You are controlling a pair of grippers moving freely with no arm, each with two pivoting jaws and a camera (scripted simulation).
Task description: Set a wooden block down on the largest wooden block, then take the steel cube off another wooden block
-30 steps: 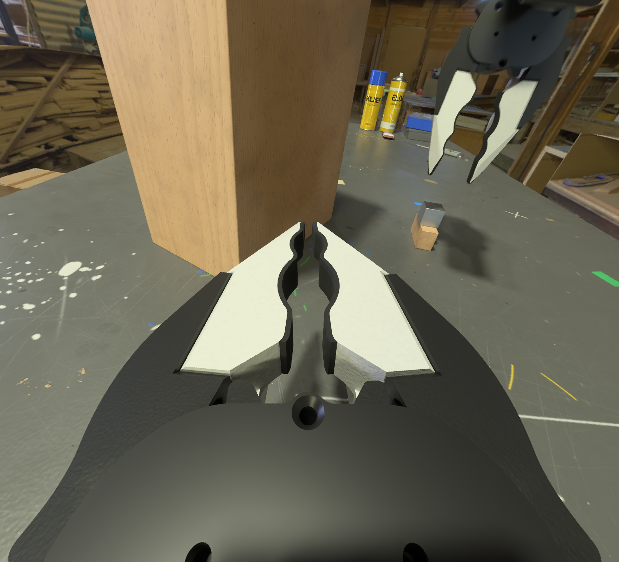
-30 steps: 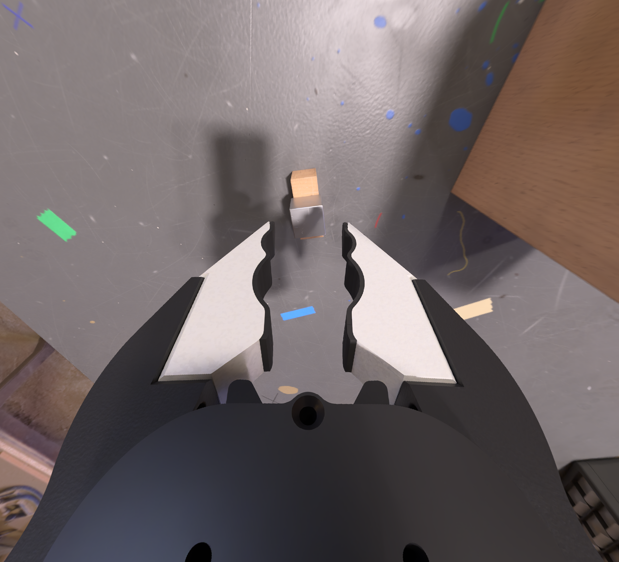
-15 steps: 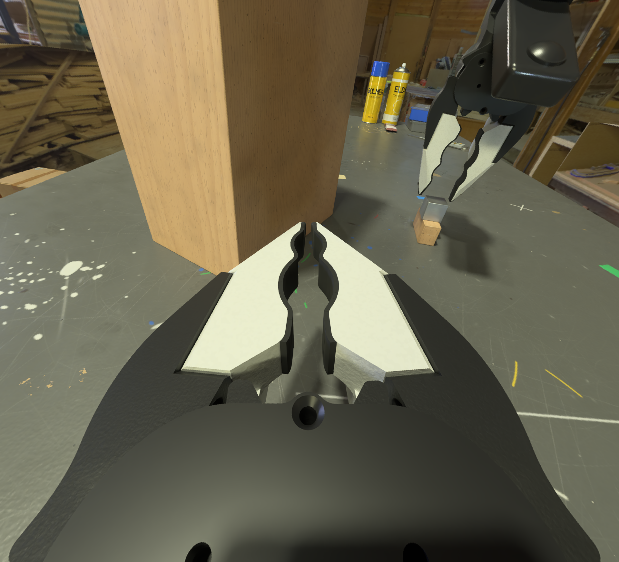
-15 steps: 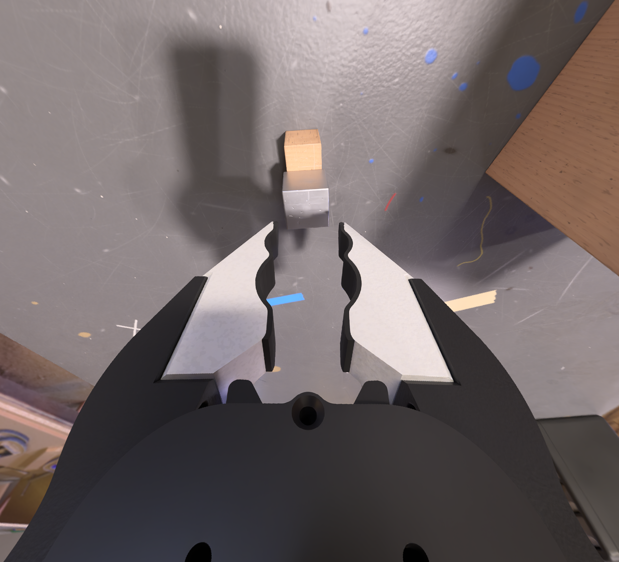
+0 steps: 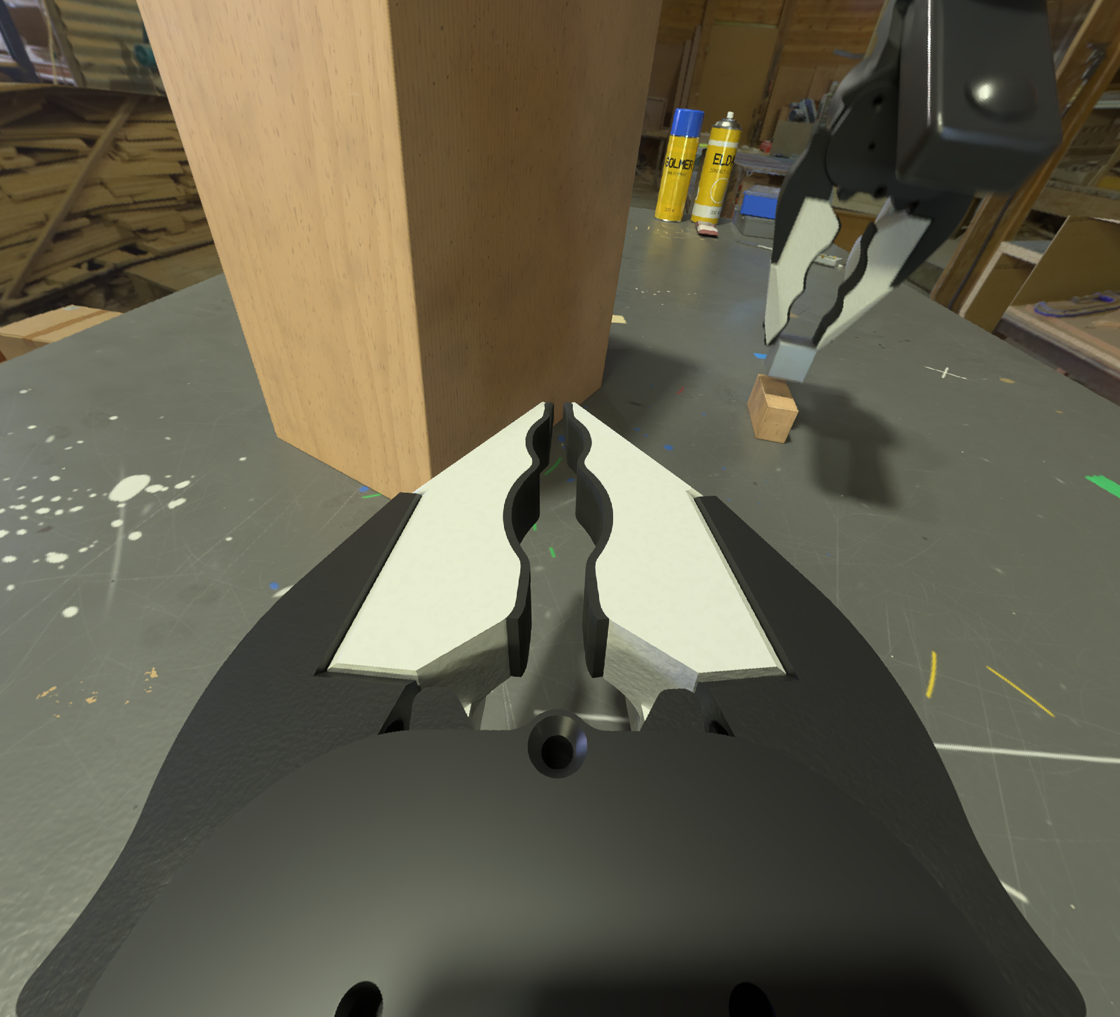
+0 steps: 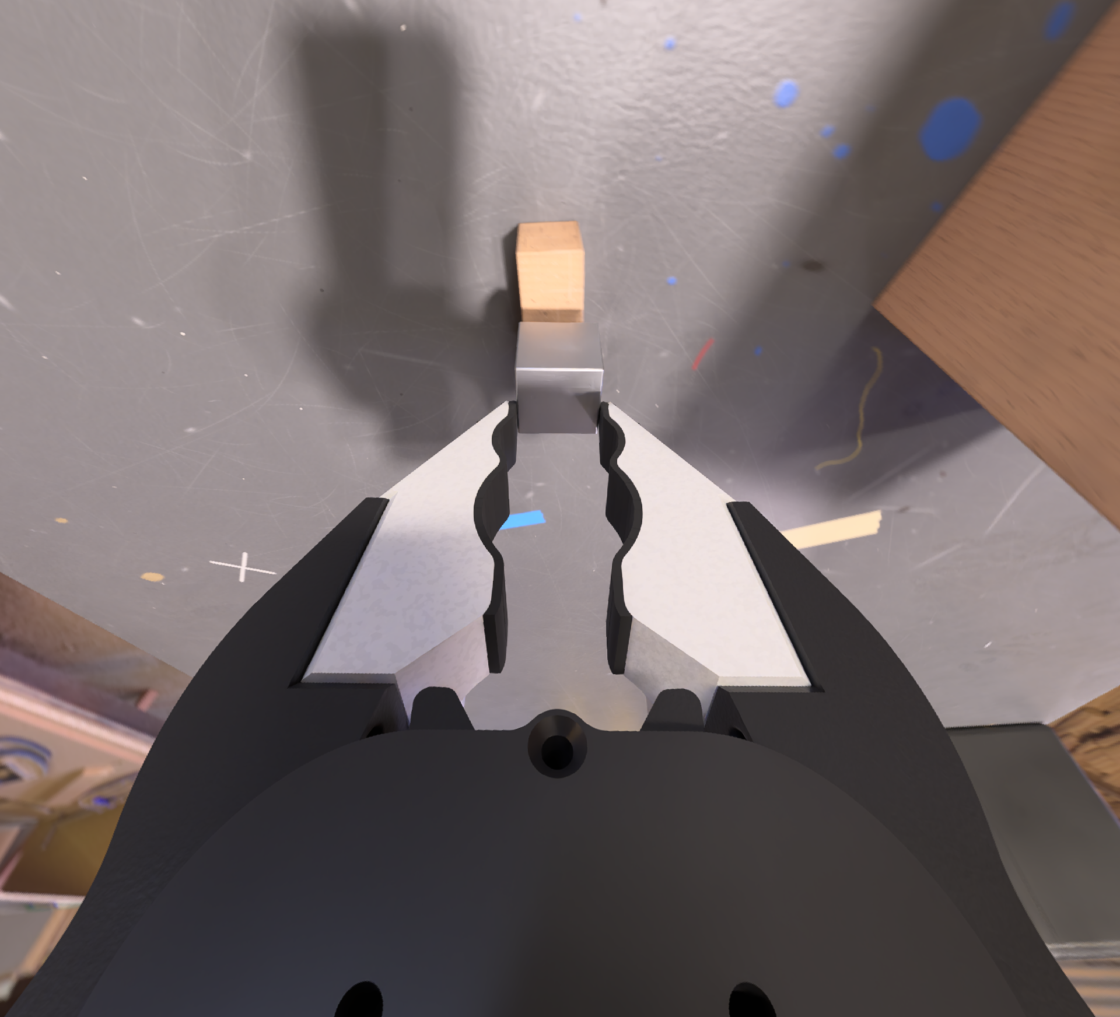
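The largest wooden block (image 5: 388, 170) stands tall just ahead of my left gripper (image 5: 559, 412), which is shut and empty, low over the table; the block's top is out of this view. My right gripper (image 6: 557, 412) is shut on the steel cube (image 6: 557, 376), gripping it at the fingertips. The cube hangs just above and slightly off a small wooden block (image 6: 550, 273) on the table. In the left wrist view the right gripper (image 5: 794, 342) holds the cube (image 5: 791, 361) over that small block (image 5: 771, 408). Part of the large block (image 6: 1030, 321) shows at the right.
The grey paint-flecked table (image 5: 182, 473) carries two yellow spray cans (image 5: 697, 170) and a blue box (image 5: 757, 203) at the far edge. Wooden shelving (image 5: 1030, 261) stands beyond the table on the right. A dark grey case (image 6: 1030, 836) lies near the right gripper.
My right gripper came down onto the steel cube, closed on it, and the cube now sits slightly clear of the small block. The left gripper stayed put.
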